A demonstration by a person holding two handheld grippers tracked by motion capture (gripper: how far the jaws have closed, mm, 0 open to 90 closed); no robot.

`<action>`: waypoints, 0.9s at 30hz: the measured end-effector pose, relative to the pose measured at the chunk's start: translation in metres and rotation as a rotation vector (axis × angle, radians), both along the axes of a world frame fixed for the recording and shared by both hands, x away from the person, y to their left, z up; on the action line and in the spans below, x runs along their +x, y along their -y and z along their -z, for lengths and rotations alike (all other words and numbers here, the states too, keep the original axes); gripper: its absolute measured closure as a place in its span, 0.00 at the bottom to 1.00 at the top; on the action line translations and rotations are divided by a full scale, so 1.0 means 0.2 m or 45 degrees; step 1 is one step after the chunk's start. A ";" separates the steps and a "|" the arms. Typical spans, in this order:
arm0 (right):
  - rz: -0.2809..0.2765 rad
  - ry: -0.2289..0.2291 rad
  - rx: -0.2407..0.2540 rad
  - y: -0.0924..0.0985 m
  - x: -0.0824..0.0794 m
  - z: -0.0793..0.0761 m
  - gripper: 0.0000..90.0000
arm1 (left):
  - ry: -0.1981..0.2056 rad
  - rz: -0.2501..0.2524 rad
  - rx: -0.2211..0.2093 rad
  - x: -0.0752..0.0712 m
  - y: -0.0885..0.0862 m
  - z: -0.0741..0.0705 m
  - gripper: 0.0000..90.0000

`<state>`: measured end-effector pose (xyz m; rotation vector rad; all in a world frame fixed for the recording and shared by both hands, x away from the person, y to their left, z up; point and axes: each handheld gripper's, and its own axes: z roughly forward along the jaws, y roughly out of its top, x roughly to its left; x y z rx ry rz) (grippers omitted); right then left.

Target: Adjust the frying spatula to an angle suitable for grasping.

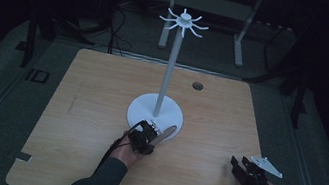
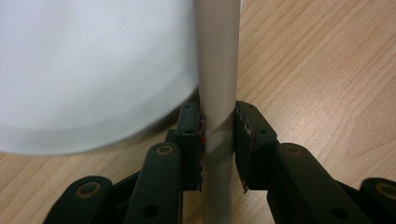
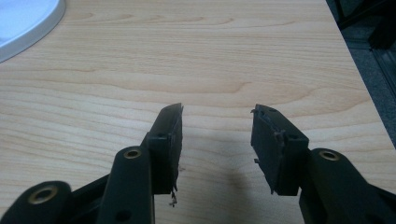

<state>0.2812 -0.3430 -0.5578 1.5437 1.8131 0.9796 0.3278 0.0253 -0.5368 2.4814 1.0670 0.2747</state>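
A white stand rises from a round base at the table's middle, its thin pole topped by a ring of short hooks. My left gripper sits at the base's front edge, shut on a pale grey elongated piece that slants up and to the right over the rim. In the left gripper view this gripper clamps the grey piece between its pads, with the white base behind. My right gripper rests at the table's front right, open with nothing between its fingers.
The wooden table has a small dark hole at the back, right of the pole. Its right edge runs close to my right gripper. A grey tag lies at the front left corner. Dark floor and metal frame legs surround the table.
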 end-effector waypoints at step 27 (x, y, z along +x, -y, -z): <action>0.005 0.000 -0.008 0.00 0.00 0.00 0.58 | 0.086 -0.080 -0.085 -0.02 -0.02 -0.04 0.83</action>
